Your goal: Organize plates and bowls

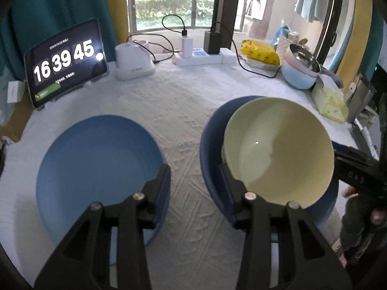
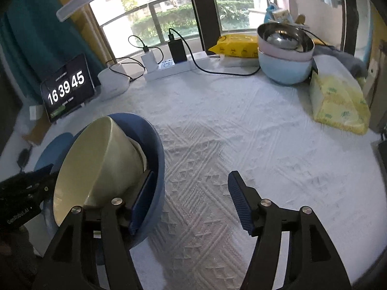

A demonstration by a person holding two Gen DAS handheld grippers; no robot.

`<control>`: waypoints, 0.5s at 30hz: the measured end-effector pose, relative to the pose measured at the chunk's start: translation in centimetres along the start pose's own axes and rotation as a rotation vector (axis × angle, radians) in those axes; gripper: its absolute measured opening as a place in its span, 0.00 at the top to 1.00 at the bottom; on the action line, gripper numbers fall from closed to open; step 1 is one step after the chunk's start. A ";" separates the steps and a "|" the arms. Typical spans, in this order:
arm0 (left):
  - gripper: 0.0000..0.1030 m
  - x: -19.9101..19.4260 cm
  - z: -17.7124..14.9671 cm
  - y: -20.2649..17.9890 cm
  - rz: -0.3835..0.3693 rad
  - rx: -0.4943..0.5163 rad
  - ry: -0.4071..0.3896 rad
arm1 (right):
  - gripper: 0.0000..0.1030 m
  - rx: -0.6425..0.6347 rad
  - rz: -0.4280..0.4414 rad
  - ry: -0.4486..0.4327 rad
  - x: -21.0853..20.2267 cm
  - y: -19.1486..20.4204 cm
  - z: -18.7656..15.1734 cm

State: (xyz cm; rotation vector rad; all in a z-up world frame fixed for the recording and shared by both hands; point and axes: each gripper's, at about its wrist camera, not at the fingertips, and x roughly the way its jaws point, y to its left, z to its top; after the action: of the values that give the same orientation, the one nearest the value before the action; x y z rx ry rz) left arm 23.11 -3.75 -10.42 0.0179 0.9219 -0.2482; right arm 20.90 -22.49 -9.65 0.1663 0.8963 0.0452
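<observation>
A cream bowl [image 1: 278,149] sits tilted inside a dark blue bowl [image 1: 212,130] on the white cloth; both show in the right wrist view, cream [image 2: 96,159] inside blue [image 2: 154,145]. A light blue plate [image 1: 96,164] lies to the left, and its edge shows in the right wrist view [image 2: 53,149]. My left gripper [image 1: 194,181] is open, one finger over the plate's edge, the other at the blue bowl's left rim. My right gripper [image 2: 191,193] is open, its left finger by the blue bowl's right side.
A tablet clock [image 1: 65,60], white charger base [image 1: 133,62] and power strip with cables [image 1: 200,55] line the back. Stacked pastel bowls with a steel one [image 2: 285,55], a yellow packet [image 2: 237,46] and a tissue pack [image 2: 338,101] sit at the right.
</observation>
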 end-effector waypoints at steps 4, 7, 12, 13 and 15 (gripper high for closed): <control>0.59 0.2 0.0 0.3 -0.020 -0.014 -0.003 | 0.36 0.030 0.018 -0.023 0.3 -0.3 -0.3; 0.59 0.1 -0.2 0.3 -0.025 -0.032 -0.021 | 0.36 0.033 0.033 -0.039 0.4 -0.5 -0.4; 0.61 0.0 -0.6 0.1 -0.020 -0.046 -0.055 | 0.49 0.044 0.051 -0.073 0.2 -0.2 -0.5; 0.61 -0.1 -0.6 0.1 -0.015 -0.044 -0.062 | 0.52 0.046 0.051 -0.082 0.2 0.0 -0.6; 0.65 -0.1 -0.7 0.0 -0.014 -0.046 -0.071 | 0.57 0.046 0.050 -0.096 0.1 0.3 -0.7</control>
State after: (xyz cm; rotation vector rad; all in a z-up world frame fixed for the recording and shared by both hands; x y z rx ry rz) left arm 22.47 -3.68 -10.73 -0.0391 0.8569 -0.2390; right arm 20.42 -22.08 -10.12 0.2319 0.7978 0.0626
